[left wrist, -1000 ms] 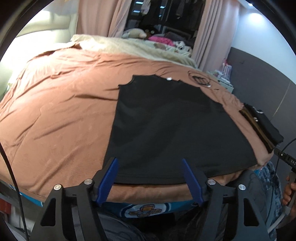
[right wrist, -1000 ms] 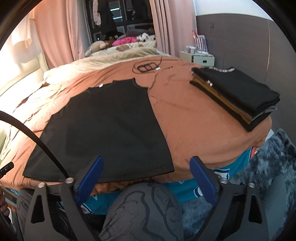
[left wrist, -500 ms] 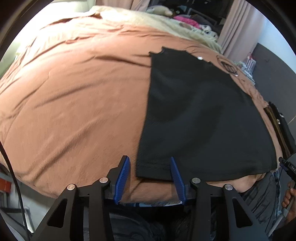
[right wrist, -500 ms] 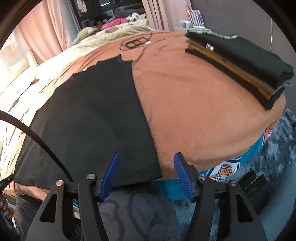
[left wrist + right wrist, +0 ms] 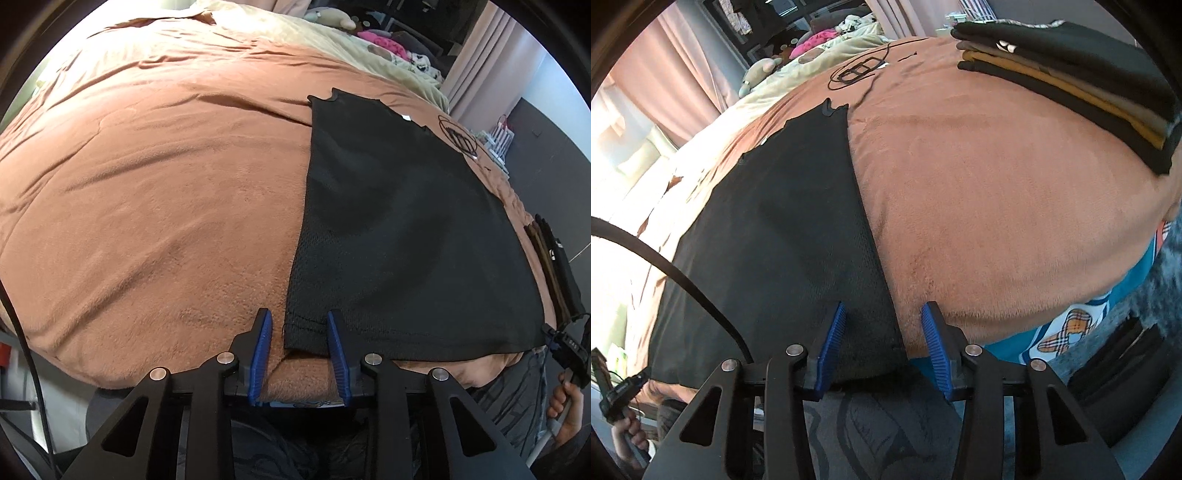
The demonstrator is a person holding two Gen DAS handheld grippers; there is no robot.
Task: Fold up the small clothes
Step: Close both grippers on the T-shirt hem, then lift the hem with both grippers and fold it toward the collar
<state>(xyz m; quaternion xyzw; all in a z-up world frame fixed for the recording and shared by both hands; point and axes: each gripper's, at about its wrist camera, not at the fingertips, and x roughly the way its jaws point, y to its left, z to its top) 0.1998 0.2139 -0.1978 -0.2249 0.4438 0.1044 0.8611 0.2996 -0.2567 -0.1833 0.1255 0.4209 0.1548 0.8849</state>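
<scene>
Left gripper (image 5: pixel 299 347) has dropped to the near hem of the black shirt (image 5: pixel 399 229) and its jaws have just been closing; they stand partly apart, straddling the shirt's lower left corner, with the right pad at the cloth and the left pad on the brown blanket (image 5: pixel 147 184), not yet pinched. Right gripper (image 5: pixel 882 343) has done the same at the other bottom corner: jaws narrowed but apart, the shirt's edge (image 5: pixel 798 240) between them, no clamp yet. A second ago both hung higher and wider, so this reads as the start of the fold: both hem corners about to be taken and carried up toward the collar at the top of the frame.

The shirt lies flat across the blanket, hem at the bed's near edge, low in both views. A stack (image 5: pixel 1071 66) of folded clothes sits at the upper right of the right view, well apart from the shirt. A black cable (image 5: pixel 665 266) crosses the lower left of that view, above the cloth. Nothing lies on the shirt itself. The plush blanket could get pinched with the hem
</scene>
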